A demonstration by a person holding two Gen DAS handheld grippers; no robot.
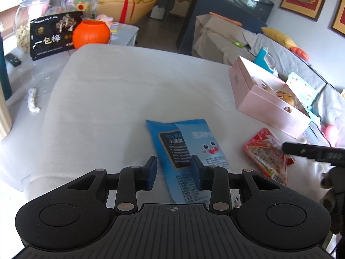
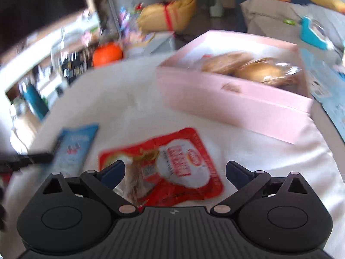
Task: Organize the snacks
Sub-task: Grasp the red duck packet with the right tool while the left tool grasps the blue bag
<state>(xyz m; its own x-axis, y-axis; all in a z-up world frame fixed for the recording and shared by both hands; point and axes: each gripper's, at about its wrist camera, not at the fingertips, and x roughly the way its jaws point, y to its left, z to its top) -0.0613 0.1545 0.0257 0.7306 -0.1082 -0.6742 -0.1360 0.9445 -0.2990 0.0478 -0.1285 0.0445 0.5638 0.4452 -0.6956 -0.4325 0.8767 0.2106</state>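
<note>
Two overlapping blue snack packets [image 1: 183, 142] lie flat on the white cloth [image 1: 129, 90]. My left gripper [image 1: 173, 168] hovers over their near end, its jaws a narrow gap apart, and the packets run under and between the blue pads without being squeezed. A red snack packet [image 1: 267, 157] lies to the right; in the blurred right wrist view this red packet [image 2: 168, 166] sits between the wide-open jaws of my right gripper [image 2: 174, 168], pads clear of it. Behind it stands an open pink box [image 2: 226, 99] holding wrapped buns [image 2: 254, 69]. One right finger [image 1: 312, 151] reaches over the red packet.
The pink box [image 1: 258, 99] stands at the right edge of the cloth, with a teal tool [image 1: 264, 56] behind it. At the far left stand a black snack bag [image 1: 54, 34], an orange pumpkin pot [image 1: 91, 33] and a glass jar [image 1: 38, 10].
</note>
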